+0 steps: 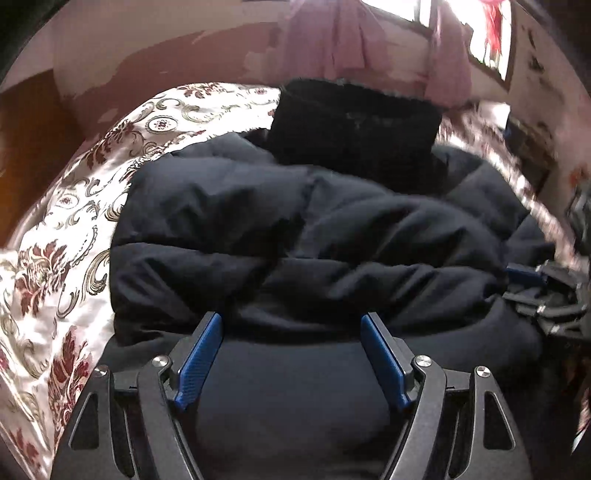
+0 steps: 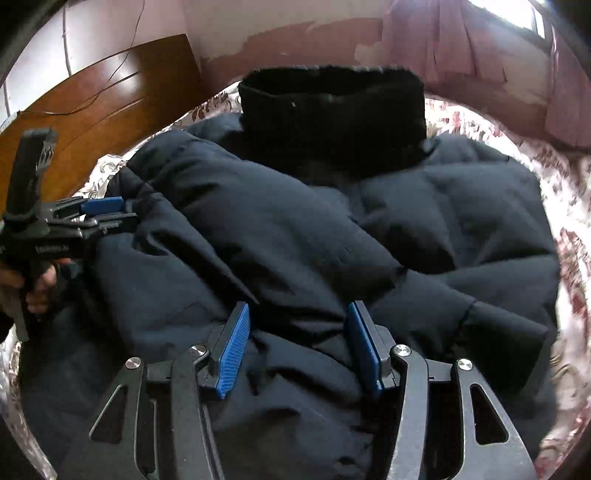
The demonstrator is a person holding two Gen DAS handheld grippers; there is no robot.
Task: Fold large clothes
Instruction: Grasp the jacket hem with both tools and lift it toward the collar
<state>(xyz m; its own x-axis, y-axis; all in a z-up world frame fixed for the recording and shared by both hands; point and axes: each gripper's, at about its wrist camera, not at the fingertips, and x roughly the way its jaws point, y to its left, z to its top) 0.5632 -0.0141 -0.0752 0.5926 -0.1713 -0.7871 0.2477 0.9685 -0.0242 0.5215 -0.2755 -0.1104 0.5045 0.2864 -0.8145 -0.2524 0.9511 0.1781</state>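
Note:
A dark navy puffer jacket with a black fuzzy collar lies bunched on a floral bedspread. My left gripper hovers over the jacket's near hem, open, with nothing pinched between its blue pads. It also shows at the left of the right wrist view, where the left gripper sits at the jacket's left side with a hand holding it. My right gripper stands open over the folded sleeve of the jacket; fabric lies under the jaws, but the pads do not press on it. The collar lies at the far end.
The bedspread rims the jacket on both sides. A wooden headboard stands at the back left. A peeling pink wall, pink curtains and a bright window lie beyond the bed.

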